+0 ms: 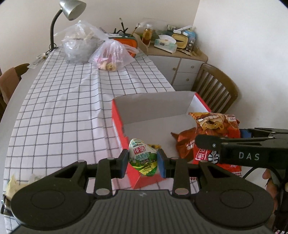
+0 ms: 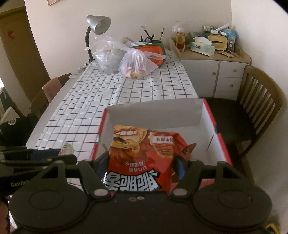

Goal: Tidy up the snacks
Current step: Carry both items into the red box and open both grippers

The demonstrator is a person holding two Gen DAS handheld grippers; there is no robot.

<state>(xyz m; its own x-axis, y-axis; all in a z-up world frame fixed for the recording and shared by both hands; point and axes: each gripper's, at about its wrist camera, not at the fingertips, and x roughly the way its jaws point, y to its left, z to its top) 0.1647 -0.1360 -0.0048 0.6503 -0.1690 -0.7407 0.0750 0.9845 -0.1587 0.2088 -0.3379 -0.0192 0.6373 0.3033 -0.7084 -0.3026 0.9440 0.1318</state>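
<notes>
My left gripper (image 1: 143,161) is shut on a small green-and-white snack packet (image 1: 143,159), held at the near left corner of an open red box (image 1: 117,115) with a white inside. My right gripper (image 2: 142,166) is shut on a large red snack bag (image 2: 142,158), held over the box's near edge; the box also shows in the right wrist view (image 2: 217,133). The red bag (image 1: 214,126) and the right gripper's side show at the right of the left wrist view. The left gripper shows at the left edge of the right wrist view (image 2: 36,156).
The box stands on a checked tablecloth (image 1: 63,108). Two clear plastic bags (image 1: 111,55), an orange container (image 1: 129,42) and a desk lamp (image 1: 70,10) are at the table's far end. A wooden chair (image 2: 259,100) and a cluttered cabinet (image 2: 216,68) stand to the right.
</notes>
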